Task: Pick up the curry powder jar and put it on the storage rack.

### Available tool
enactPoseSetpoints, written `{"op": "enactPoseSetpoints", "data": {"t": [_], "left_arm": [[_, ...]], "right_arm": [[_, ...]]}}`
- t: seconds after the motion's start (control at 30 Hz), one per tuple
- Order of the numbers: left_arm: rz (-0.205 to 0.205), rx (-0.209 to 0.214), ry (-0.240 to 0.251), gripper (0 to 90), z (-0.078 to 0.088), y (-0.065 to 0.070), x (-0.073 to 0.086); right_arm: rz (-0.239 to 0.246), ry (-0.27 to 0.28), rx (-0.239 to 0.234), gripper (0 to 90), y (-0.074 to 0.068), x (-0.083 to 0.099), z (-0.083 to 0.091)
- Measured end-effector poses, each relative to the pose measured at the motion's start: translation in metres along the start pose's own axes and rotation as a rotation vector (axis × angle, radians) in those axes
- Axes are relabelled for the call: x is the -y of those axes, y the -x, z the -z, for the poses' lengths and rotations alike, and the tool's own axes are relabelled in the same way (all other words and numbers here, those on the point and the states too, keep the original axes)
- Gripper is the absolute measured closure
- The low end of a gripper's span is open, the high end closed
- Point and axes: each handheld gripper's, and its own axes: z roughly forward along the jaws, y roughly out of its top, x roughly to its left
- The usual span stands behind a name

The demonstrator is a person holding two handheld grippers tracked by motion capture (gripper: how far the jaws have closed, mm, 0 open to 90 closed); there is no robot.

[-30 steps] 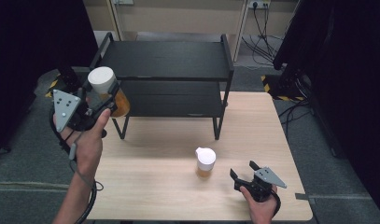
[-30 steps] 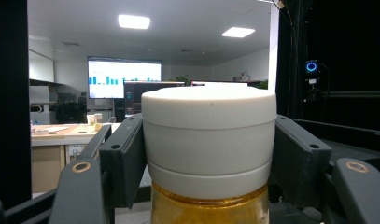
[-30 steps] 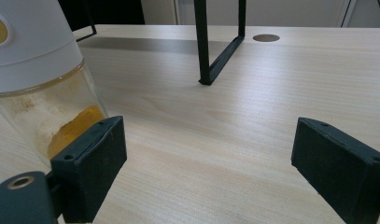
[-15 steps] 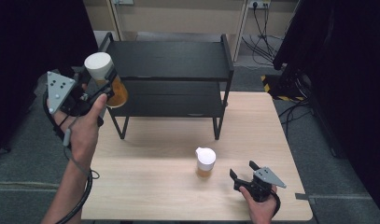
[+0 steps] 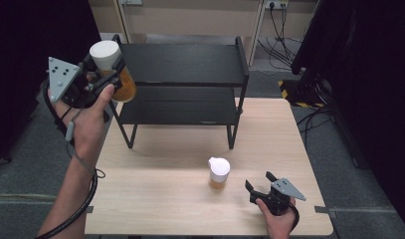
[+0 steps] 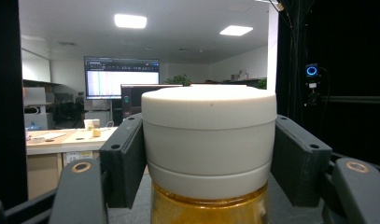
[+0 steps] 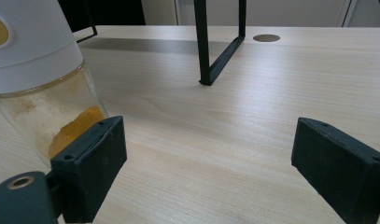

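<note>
Spice jar (image 5: 112, 69) with amber contents, clamped at its white cap by left gripper (image 5: 93, 79) fingers, now lifted higher than a second ago, level with the black rack (image 5: 185, 64) top shelf's left end; likely headed onto that shelf; right gripper (image 5: 262, 186) idle, fingers apart, near the worktop (image 5: 165, 199) front right corner beside a second jar (image 5: 219, 173).

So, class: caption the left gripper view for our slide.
Left gripper clamps a white-capped jar of amber contents.
</note>
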Motion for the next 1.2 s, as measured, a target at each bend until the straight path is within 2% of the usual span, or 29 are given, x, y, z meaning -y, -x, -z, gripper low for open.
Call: {"op": "enactPoseSetpoints", "data": {"t": [0.1, 0.13, 0.17, 0.37, 0.47, 0.57, 0.7, 0.93, 1.2], "left_arm": [[0.003, -0.007, -0.009, 33.5, -0.005, -0.001, -0.002], [0.016, -0.011, -0.019, 33.5, -0.007, -0.001, -0.004], [-0.004, -0.014, -0.015, 33.5, -0.01, -0.002, -0.004], [-0.008, -0.029, -0.02, 33.5, -0.021, -0.002, -0.008], [-0.025, -0.05, -0.03, 33.6, -0.027, 0.001, -0.01], [-0.038, -0.043, -0.038, 33.5, -0.034, -0.001, -0.01], [-0.061, -0.054, -0.046, 33.5, -0.043, -0.001, -0.012], [-0.061, -0.064, -0.056, 33.5, -0.055, -0.001, -0.013], [-0.084, -0.085, -0.089, 33.5, -0.076, -0.003, -0.013]], "right_arm": [[-0.002, -0.001, -0.002, 10.5, 0.001, 0.0, 0.0], [-0.003, -0.001, -0.002, 10.5, 0.001, 0.0, 0.0], [-0.003, -0.001, -0.002, 10.5, 0.001, 0.0, 0.0], [-0.003, -0.001, -0.003, 10.5, 0.001, 0.0, 0.0], [-0.002, 0.001, -0.003, 10.5, 0.001, 0.0, 0.0], [-0.005, 0.001, -0.005, 10.5, 0.001, 0.0, 0.0], [-0.006, 0.0, -0.006, 10.5, 0.002, 0.0, 0.0], [-0.008, 0.002, -0.007, 10.5, 0.002, 0.0, 0.0], [-0.011, 0.003, -0.009, 10.5, 0.003, 0.0, 0.0]]}}
